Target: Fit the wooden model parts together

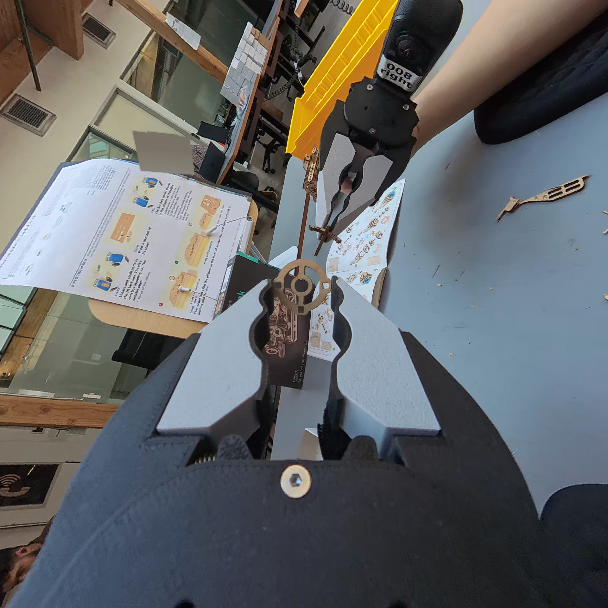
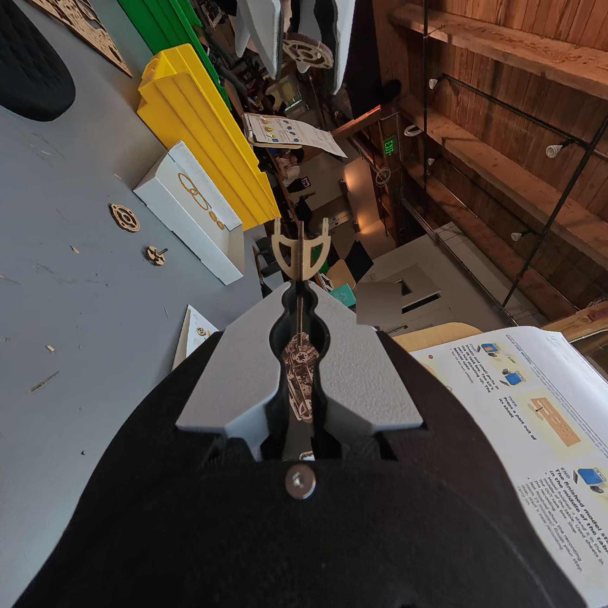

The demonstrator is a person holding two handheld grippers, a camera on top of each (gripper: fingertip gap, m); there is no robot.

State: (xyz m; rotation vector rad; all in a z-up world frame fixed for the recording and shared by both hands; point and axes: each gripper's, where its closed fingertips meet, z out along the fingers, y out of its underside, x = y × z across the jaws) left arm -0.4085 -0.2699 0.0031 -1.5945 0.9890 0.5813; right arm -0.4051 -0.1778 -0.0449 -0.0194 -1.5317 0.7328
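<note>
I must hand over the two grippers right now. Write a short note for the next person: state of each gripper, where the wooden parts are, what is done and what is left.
Left gripper: shut on the round wooden ring part, held at the fingertips above the table edge.
Right gripper: shut on a thin wooden rod with a forked wooden piece at its tip.
The two held parts face each other in the air and are not joined yet.
On the grey table: a loose ring part, a small wheel on a peg, the open booklet.
Left: fit the held parts together, then the loose ones.
</note>
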